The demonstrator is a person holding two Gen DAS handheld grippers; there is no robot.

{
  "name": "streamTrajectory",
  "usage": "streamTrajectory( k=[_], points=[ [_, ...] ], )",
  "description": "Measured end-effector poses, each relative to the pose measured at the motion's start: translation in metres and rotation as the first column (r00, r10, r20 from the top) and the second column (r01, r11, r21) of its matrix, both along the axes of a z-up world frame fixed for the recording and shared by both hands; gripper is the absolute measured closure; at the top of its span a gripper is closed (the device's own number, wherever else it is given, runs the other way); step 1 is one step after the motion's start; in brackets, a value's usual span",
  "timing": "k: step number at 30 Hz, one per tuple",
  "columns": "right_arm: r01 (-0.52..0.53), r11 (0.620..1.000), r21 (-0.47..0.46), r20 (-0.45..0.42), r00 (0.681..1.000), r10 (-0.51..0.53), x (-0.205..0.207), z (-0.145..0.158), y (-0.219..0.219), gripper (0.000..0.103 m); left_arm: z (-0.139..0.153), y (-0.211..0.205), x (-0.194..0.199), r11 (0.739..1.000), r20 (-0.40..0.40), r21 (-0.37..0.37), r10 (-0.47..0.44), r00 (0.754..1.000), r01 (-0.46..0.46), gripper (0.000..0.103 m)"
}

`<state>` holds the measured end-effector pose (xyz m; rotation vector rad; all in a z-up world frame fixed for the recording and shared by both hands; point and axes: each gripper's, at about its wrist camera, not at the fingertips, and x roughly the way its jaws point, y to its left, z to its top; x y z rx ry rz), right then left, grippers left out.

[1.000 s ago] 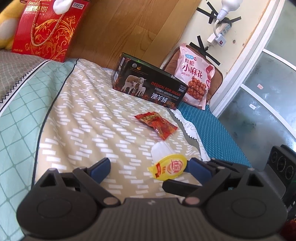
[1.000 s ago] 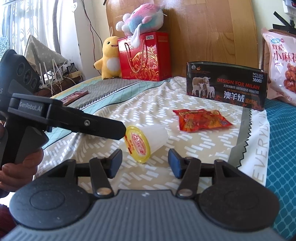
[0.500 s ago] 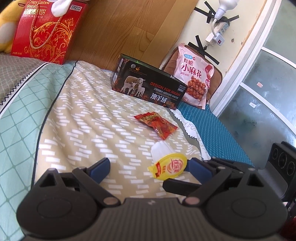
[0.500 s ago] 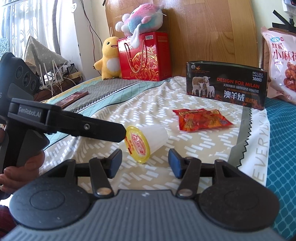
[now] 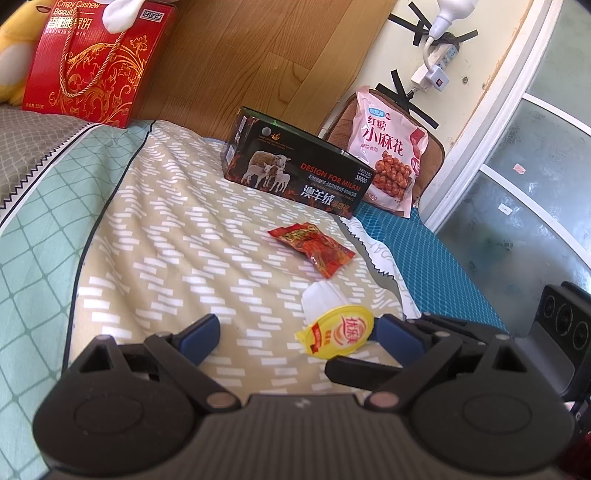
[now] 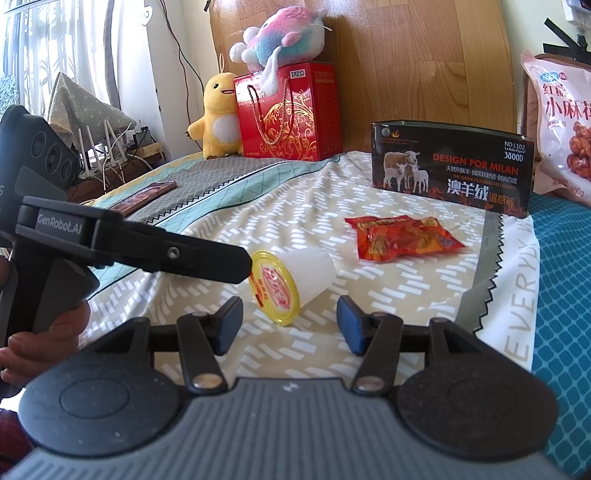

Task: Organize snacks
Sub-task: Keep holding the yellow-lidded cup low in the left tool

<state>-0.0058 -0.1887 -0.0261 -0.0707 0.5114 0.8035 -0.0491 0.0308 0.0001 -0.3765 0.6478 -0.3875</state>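
Note:
A white jelly cup with a yellow foil lid (image 5: 334,326) (image 6: 291,278) lies on its side on the patterned bed cover. A red snack packet (image 5: 314,247) (image 6: 400,236) lies flat beyond it. A black open-top box (image 5: 295,173) (image 6: 452,171) stands further back, with a pink snack bag (image 5: 391,158) (image 6: 561,129) leaning behind it. My left gripper (image 5: 299,334) is open, the cup just inside its right finger. My right gripper (image 6: 290,325) is open, low behind the cup. The left gripper's finger (image 6: 177,254) reaches to the cup's lid in the right wrist view.
A red gift box (image 5: 92,59) (image 6: 290,114) with plush toys (image 6: 280,33) stands against the wooden headboard. A dark flat packet (image 6: 147,194) lies at the bed's left side. A teal mat (image 5: 417,258) covers the bed's right edge, beside a glass door (image 5: 535,184).
The left gripper has risen and tilted slightly, so the scene sits lower in its view. The right gripper and the cup have barely moved.

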Motion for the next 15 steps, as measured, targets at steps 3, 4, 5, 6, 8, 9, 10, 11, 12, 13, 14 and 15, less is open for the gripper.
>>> streamTrajectory(
  k=[3, 4, 5, 6, 8, 9, 10, 11, 12, 13, 14, 15],
  points=[
    [0.001, 1.0, 0.001, 0.0, 1.0, -0.001, 0.0004, -0.0003, -0.0003, 0.044, -0.0001, -0.0001, -0.0001, 1.0, 0.0, 0.0, 0.0, 1.0, 0.0, 0.007],
    [0.002, 1.0, 0.001, 0.0, 1.0, -0.002, 0.0002, -0.0003, -0.0003, 0.044, -0.0001, -0.0002, -0.0001, 1.0, 0.0, 0.0, 0.0, 1.0, 0.0, 0.007],
    [0.003, 1.0, 0.002, 0.001, 1.0, -0.003, -0.0001, -0.0004, -0.0004, 0.044, -0.0001, -0.0003, -0.0002, 1.0, 0.0, 0.001, 0.0, 1.0, 0.0, 0.007],
    [0.004, 1.0, 0.002, 0.001, 1.0, -0.004, -0.0002, -0.0007, -0.0002, 0.044, -0.0001, -0.0003, -0.0002, 1.0, 0.0, 0.0, 0.0, 1.0, 0.0, 0.007],
    [0.007, 1.0, 0.004, 0.002, 1.0, -0.007, -0.0008, -0.001, -0.0002, 0.044, -0.0001, -0.0004, -0.0002, 1.0, 0.0, 0.0, 0.0, 1.0, 0.0, 0.007],
    [0.009, 1.0, 0.005, 0.002, 1.0, -0.01, -0.0008, -0.0012, -0.0006, 0.044, -0.0002, -0.0005, -0.0002, 1.0, 0.0, 0.001, 0.0, 1.0, 0.0, 0.007],
    [0.014, 1.0, 0.008, 0.003, 1.0, -0.014, -0.0011, -0.0012, -0.0009, 0.044, -0.0001, -0.0005, -0.0002, 1.0, 0.0, 0.001, 0.0, 1.0, 0.0, 0.007],
    [0.019, 1.0, 0.011, 0.003, 1.0, -0.019, -0.0004, -0.001, -0.0017, 0.044, -0.0002, -0.0004, -0.0002, 1.0, 0.0, 0.001, 0.0, 1.0, 0.0, 0.007],
    [0.026, 1.0, 0.015, 0.003, 1.0, -0.026, -0.0007, -0.001, -0.0023, 0.044, -0.0003, -0.0004, -0.0002, 1.0, 0.0, 0.0, 0.0, 1.0, 0.0, 0.007],
    [0.033, 0.999, 0.019, 0.002, 0.999, -0.033, -0.0005, -0.0008, -0.0031, 0.044, -0.0003, -0.0004, -0.0002, 1.0, 0.0, 0.0, 0.0, 1.0, 0.0, 0.007],
    [0.04, 0.999, 0.023, 0.0, 0.999, -0.04, -0.0001, -0.0002, -0.0036, 0.044, -0.0003, -0.0005, -0.0003, 1.0, -0.001, 0.0, 0.0, 1.0, 0.0, 0.007],
    [0.046, 0.999, 0.026, -0.001, 0.999, -0.046, -0.0002, -0.0002, -0.0042, 0.044, -0.0003, -0.0005, -0.0003, 1.0, -0.001, 0.001, 0.0, 1.0, 0.0, 0.007]
  ],
)
